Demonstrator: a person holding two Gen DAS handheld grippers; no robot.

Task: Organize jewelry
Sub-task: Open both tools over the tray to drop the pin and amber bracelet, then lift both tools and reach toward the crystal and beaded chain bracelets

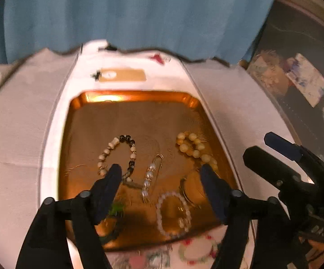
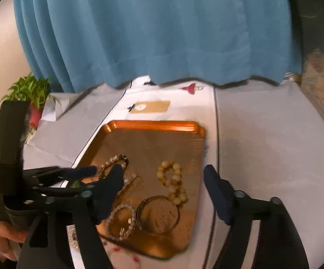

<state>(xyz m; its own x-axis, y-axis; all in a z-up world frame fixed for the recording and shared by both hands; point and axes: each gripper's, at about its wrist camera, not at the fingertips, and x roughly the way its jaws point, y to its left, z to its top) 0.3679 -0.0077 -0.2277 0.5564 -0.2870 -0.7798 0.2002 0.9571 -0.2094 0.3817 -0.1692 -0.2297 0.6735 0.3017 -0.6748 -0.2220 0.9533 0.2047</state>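
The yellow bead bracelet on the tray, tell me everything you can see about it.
The yellow bead bracelet is a string of round, glossy cream-to-amber beads, looking like stone or glass. It lies flat and twisted into a loose figure-eight on the right side of the copper tray, near the ridged rim. Its near end lies against the metal bangle. Neither gripper touches it.

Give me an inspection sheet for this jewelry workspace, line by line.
Surface: table under white cloth.
Job's things: gold tray holding yellow bead bracelet, black-and-cream bracelet, pearl pin, clear bead bracelet, metal bangle.
Clutter: gold card beyond the tray.
Grippers: left gripper and right gripper open, empty.
Cables: nothing seen.
Surroundings: blue curtain, potted plant.
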